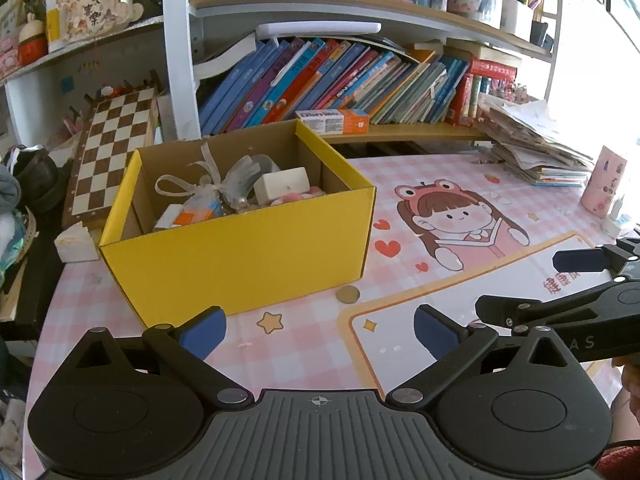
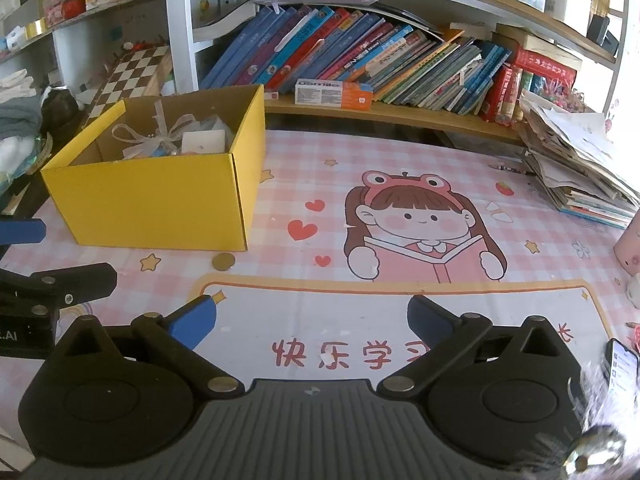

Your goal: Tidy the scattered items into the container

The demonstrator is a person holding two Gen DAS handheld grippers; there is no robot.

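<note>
A yellow cardboard box [image 1: 240, 256] stands open on the pink cartoon desk mat [image 1: 304, 344], left of centre. Inside lie a sheer ribbon bow [image 1: 192, 182], a small white box [image 1: 282, 185], something pink and other small items. A round coin [image 1: 347, 294] rests on the mat just off the box's near right corner. My left gripper [image 1: 320, 328] is open over bare mat, short of the box and coin, with nothing between its blue pads. In the right wrist view my right gripper [image 2: 312, 316] is open and empty; the box [image 2: 152, 200] and coin [image 2: 223, 261] lie to its upper left.
A shelf of leaning books [image 1: 340, 80] runs behind the desk, with a toothpaste carton [image 1: 332, 121] on its ledge. A chessboard [image 1: 112, 148] leans behind the box. A paper stack [image 2: 576, 168] and pink cup [image 1: 604, 186] sit at right. A phone [image 2: 622, 364] lies near right.
</note>
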